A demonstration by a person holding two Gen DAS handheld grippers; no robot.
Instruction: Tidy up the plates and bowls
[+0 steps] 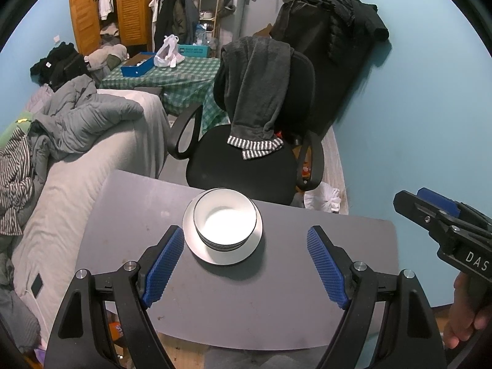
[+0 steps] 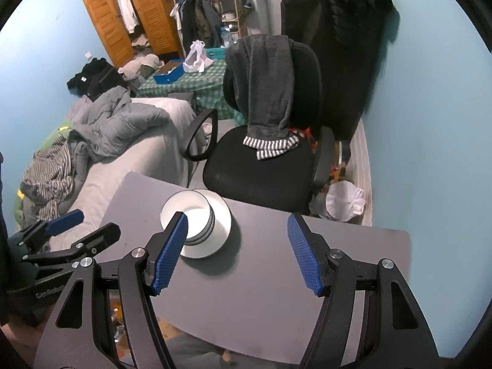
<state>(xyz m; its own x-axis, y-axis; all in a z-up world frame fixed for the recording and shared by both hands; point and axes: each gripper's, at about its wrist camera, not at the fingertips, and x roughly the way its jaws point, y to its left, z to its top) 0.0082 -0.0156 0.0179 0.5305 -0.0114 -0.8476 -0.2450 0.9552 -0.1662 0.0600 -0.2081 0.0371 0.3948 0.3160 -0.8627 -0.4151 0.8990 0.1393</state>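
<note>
Black office chair (image 1: 246,160) crowds grey table (image 1: 153,209) beyond stacked bowls (image 1: 225,218)

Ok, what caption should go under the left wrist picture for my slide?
Open left tongs hover above stacked white bowls on a plate, grey table, chair behind.

You are in a lived-in bedroom at home: beyond your jaws stand an office chair (image 1: 246,153) draped with a grey garment (image 1: 258,92), a bed (image 1: 77,184) heaped with clothes, a wooden wardrobe (image 2: 135,15), and what seems a crowded clothes rail (image 2: 196,9).
</note>
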